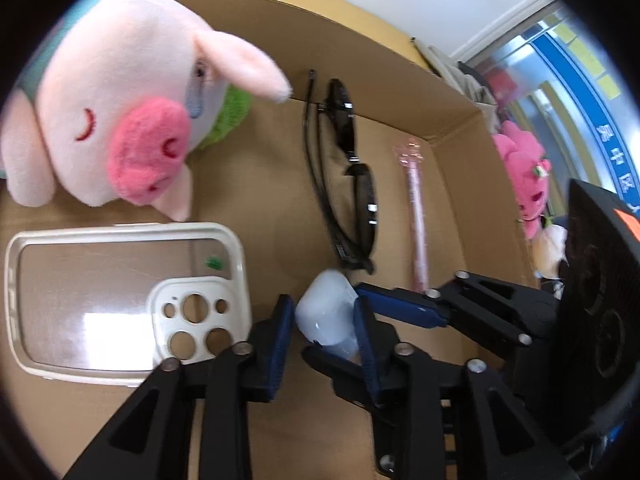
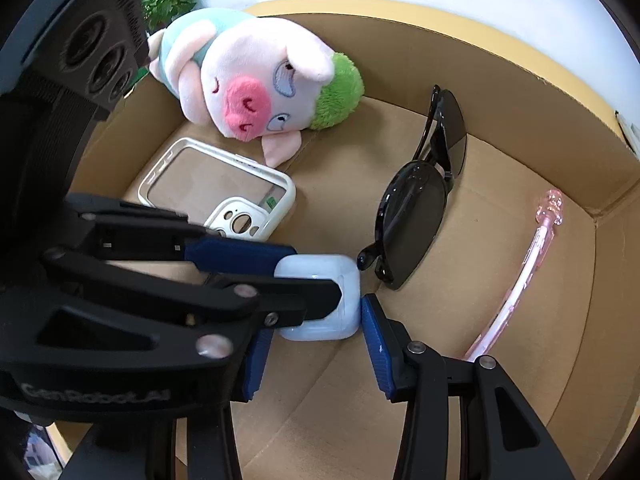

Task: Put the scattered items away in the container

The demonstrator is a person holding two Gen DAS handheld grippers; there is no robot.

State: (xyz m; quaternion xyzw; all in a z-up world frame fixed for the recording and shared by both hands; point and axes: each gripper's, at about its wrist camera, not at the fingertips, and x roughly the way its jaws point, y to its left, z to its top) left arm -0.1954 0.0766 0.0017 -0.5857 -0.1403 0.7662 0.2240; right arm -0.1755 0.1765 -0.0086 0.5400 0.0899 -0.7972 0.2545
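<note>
Both grippers meet at a white earbud case on the floor of the cardboard box.

The left gripper brackets the earbud case with its blue pads; a narrow gap shows at the left pad, so the jaws stand part open without a firm grip. The right gripper also straddles the case: its right pad sits at the case edge, while the left pad is hidden behind the left gripper, so contact cannot be confirmed. The case is a glossy, pale white, rounded square resting flat near the middle of the cardboard box. Just beside it lie folded black sunglasses. A clear phone case with a cream rim lies opposite. A pink pen lies near one wall, and a plush pig fills the far corner.
</note>
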